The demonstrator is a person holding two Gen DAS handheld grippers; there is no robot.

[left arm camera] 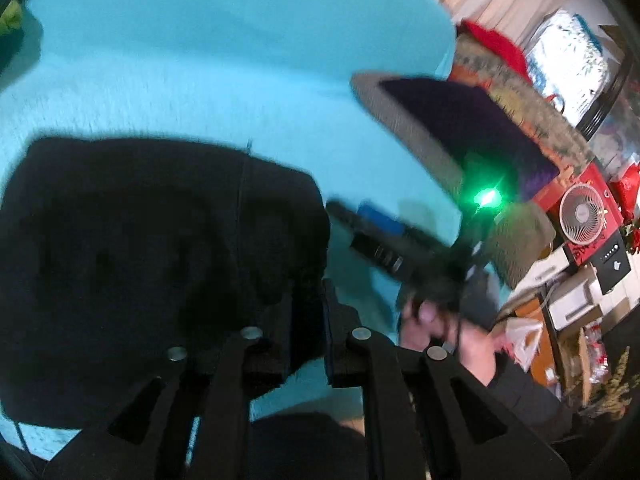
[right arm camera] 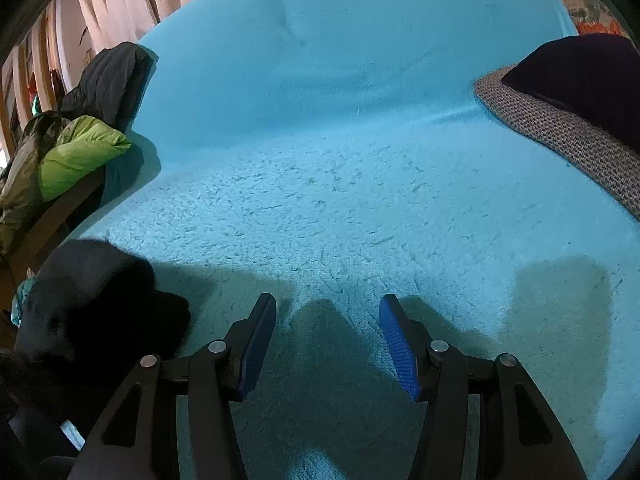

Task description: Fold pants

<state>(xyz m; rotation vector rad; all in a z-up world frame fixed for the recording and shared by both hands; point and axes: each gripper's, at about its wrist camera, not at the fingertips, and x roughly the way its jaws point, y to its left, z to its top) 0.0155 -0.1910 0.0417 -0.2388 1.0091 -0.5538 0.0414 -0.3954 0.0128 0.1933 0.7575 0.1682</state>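
On turquoise blanket [left arm camera: 180, 60], left wrist view: black pants [left arm camera: 140, 260] lie in dark pile, left of middle. Left gripper [left arm camera: 308, 308] fingers nearly together, pants edge dark between them; real pinch or not, cannot tell, picture blurry. Good fold, likely: grab edge firmly, pull flat, line up sides. Only this view shows right gripper [left arm camera: 368, 228] and hand [left arm camera: 448, 332].

Right wrist view: right gripper [right arm camera: 328, 348] spread wide, holding nothing, above bare blanket [right arm camera: 340, 140]. Pants [right arm camera: 92, 308] bunched at lower left. Only here: green jacket [right arm camera: 76, 152], grey cushion [right arm camera: 560, 132] sharp.

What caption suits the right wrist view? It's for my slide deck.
Right gripper open and empty above the turquoise blanket, black pants bunched at left.
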